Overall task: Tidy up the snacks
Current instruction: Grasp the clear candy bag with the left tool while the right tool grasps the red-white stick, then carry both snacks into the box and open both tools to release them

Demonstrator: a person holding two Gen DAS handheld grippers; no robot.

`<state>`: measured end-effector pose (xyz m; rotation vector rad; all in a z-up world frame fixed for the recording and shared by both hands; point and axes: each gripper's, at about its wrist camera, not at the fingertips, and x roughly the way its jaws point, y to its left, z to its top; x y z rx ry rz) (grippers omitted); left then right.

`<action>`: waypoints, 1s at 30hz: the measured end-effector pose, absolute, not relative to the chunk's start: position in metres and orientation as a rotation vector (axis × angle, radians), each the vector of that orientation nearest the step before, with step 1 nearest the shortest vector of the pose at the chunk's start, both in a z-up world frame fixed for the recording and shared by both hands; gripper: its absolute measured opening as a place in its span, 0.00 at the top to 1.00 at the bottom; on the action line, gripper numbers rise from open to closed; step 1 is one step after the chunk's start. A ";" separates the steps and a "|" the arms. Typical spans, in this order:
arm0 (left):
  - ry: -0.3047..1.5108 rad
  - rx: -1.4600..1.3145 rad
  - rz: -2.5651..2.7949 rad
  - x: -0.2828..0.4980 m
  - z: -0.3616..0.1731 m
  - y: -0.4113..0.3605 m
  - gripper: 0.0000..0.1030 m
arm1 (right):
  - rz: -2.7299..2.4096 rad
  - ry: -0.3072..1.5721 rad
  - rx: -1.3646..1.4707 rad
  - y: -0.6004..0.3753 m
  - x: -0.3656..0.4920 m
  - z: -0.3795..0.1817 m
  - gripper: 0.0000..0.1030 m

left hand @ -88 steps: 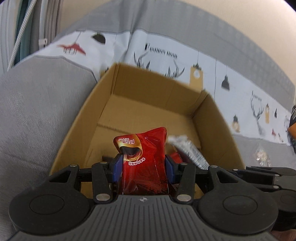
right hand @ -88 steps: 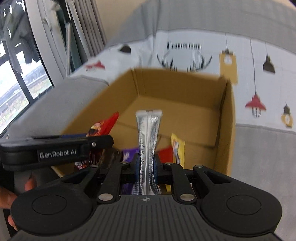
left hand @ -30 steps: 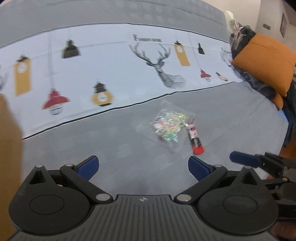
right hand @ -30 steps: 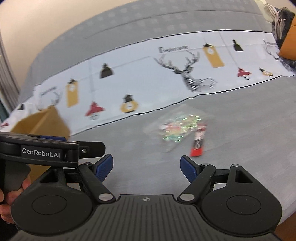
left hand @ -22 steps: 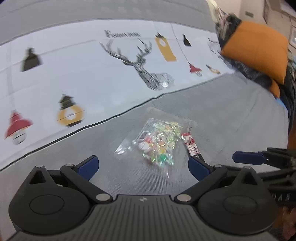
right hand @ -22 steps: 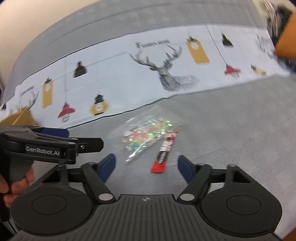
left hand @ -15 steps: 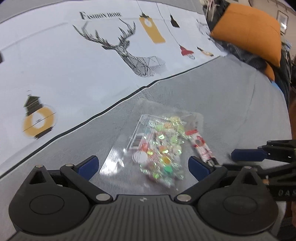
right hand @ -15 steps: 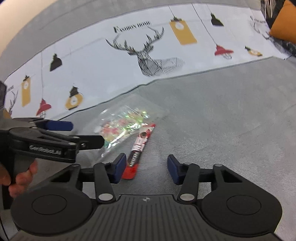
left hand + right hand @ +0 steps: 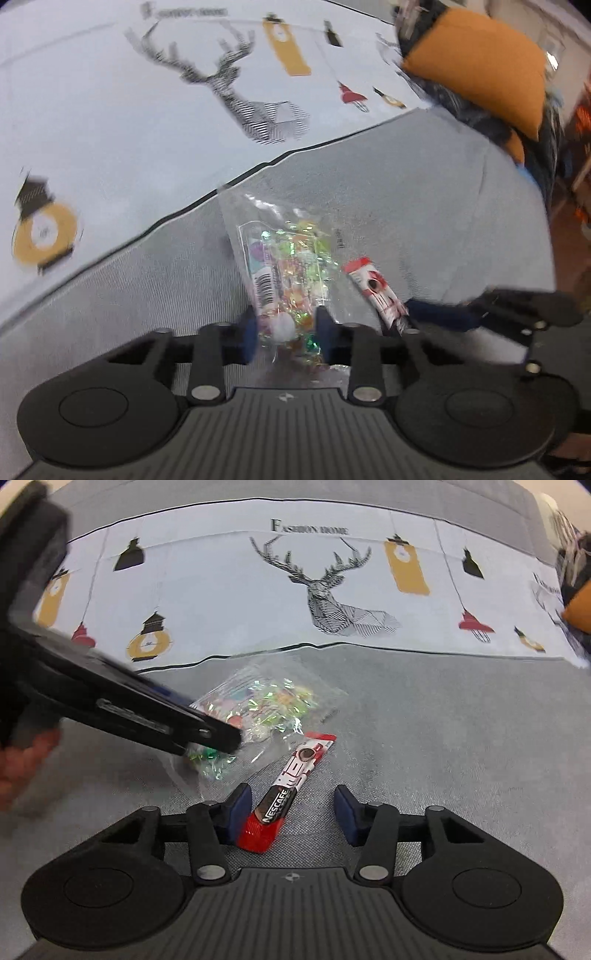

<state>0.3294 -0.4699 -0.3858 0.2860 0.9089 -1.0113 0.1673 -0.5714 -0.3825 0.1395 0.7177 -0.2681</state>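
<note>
A clear bag of colourful wrapped candies (image 9: 291, 266) lies on the grey sofa seat. My left gripper (image 9: 286, 332) has closed its blue pads on the bag's near end. The bag also shows in the right wrist view (image 9: 258, 709), with the left gripper (image 9: 221, 738) reaching onto it from the left. A red Nescafe stick (image 9: 286, 794) lies just right of the bag. My right gripper (image 9: 293, 812) is open, with the stick's near end between its pads, close to the left pad. The stick also shows in the left wrist view (image 9: 376, 291).
The sofa back (image 9: 332, 590) behind has a white cover printed with deer and lanterns. An orange cushion (image 9: 487, 70) sits at the far right. The seat's front edge drops off to the right (image 9: 550, 236). The cardboard box is out of view.
Both grippers left the box, where they held snacks, and moved right to the candy bag and stick. The left pads have closed on the bag. The right gripper has come down around the stick.
</note>
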 end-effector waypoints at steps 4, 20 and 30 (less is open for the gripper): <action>0.908 0.298 -0.954 0.317 -0.374 -0.459 0.75 | -0.304 0.709 0.224 -0.577 0.167 -0.378 0.89; 0.863 0.308 -0.859 0.237 -0.307 -0.366 0.96 | -0.251 0.624 0.414 -0.523 0.123 -0.326 0.90; 0.782 0.215 -0.851 0.199 -0.249 -0.258 0.97 | -0.104 0.580 0.323 -0.407 0.088 -0.286 0.90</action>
